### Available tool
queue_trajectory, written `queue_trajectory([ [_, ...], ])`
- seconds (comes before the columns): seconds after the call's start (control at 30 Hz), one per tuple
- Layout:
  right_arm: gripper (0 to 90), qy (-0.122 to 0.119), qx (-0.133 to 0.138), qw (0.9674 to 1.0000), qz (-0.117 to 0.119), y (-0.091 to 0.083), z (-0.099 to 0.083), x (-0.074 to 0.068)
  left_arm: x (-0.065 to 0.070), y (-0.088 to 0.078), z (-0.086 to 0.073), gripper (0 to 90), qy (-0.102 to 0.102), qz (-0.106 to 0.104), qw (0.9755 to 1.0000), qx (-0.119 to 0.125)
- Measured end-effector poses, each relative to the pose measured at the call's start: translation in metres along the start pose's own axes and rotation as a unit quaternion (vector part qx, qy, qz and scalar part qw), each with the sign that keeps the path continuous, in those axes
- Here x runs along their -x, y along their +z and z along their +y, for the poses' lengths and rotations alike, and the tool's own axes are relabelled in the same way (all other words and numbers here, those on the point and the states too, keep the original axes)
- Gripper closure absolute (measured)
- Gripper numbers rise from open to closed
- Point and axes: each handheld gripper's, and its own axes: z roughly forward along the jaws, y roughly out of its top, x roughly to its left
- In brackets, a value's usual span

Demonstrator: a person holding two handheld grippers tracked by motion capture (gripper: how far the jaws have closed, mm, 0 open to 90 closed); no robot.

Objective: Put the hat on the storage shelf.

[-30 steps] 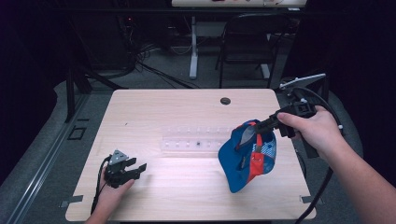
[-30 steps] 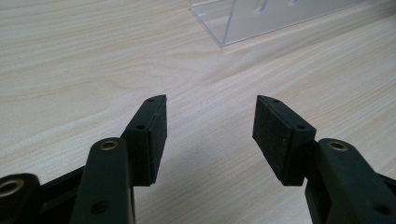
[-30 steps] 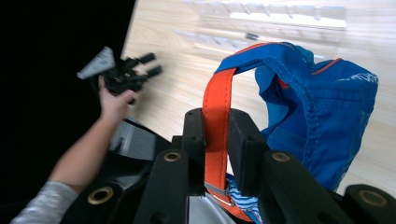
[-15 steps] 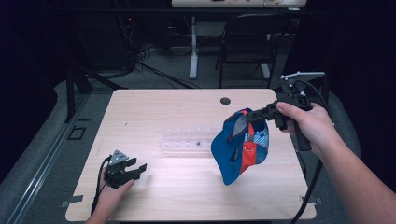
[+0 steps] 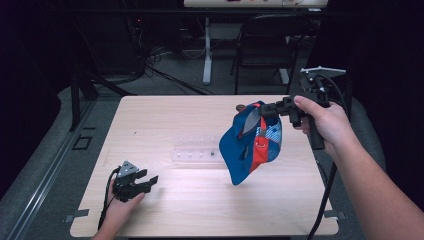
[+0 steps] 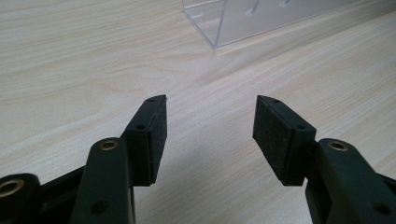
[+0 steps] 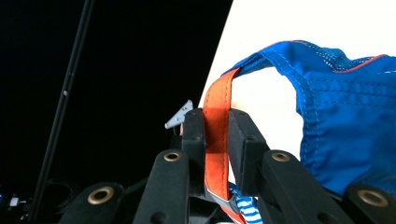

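A blue cap (image 5: 247, 147) with red and white panels hangs in the air above the right half of the table. My right gripper (image 5: 260, 111) is shut on its orange back strap (image 7: 215, 140), which runs up between the jaws; the blue fabric (image 7: 345, 126) droops to the right. My left gripper (image 5: 148, 181) rests low at the table's front left, held by a hand. Its jaws stand open over bare wood, with nothing between the pads (image 6: 159, 135).
A clear plastic rack (image 5: 196, 153) lies in the middle of the table (image 5: 165, 120), and its corner (image 6: 219, 23) shows ahead of the left gripper. A small dark disc sits near the far edge behind the cap. A chair (image 5: 265, 45) and cables stand beyond the table.
My right gripper has lifted the cap higher and carried it left and away from the person. The cap swings beneath it. The left gripper has stayed still.
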Motion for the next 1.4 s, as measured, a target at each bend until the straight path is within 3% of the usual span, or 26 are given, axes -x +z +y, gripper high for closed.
queue_trajectory([
  [0.17, 78.2, 0.002, 0.007, 0.9998, 0.019, 0.006, 0.008, 0.002, 0.010, -0.001, 0.002, 45.3, 0.015, 0.006, 0.9998, 0.014],
  [0.3, 78.3, 0.007, 0.011, 0.9997, 0.022, 0.014, 0.013, 0.006, 0.022, -0.003, 0.008, 45.3, 0.038, -0.006, 0.9986, 0.037],
  [0.37, 78.2, 0.009, 0.012, 0.9996, 0.024, 0.019, 0.016, 0.008, 0.026, -0.003, 0.009, 45.5, 0.039, -0.008, 0.9982, 0.045],
  [0.5, 78.3, 0.013, 0.018, 0.9994, 0.027, 0.023, 0.021, 0.008, 0.031, -0.004, 0.009, 45.5, 0.050, -0.010, 0.9977, 0.044],
  [0.87, 78.3, 0.017, 0.037, 0.9986, 0.034, 0.031, 0.037, 0.008, 0.035, -0.003, 0.007, 45.5, 0.042, -0.023, 0.9979, 0.045],
  [1.13, 78.3, 0.019, 0.054, 0.9977, 0.038, 0.043, 0.044, 0.008, 0.057, -0.006, 0.018, 45.5, 0.064, -0.048, 0.9948, 0.064],
  [1.3, 78.3, 0.025, 0.064, 0.9969, 0.037, 0.051, 0.048, 0.008, 0.076, 0.001, 0.033, 45.3, 0.073, -0.059, 0.9925, 0.078],
  [1.4, 78.3, 0.025, 0.065, 0.9968, 0.039, 0.058, 0.049, 0.008, 0.090, 0.005, 0.046, 45.4, 0.084, -0.066, 0.9896, 0.096],
])
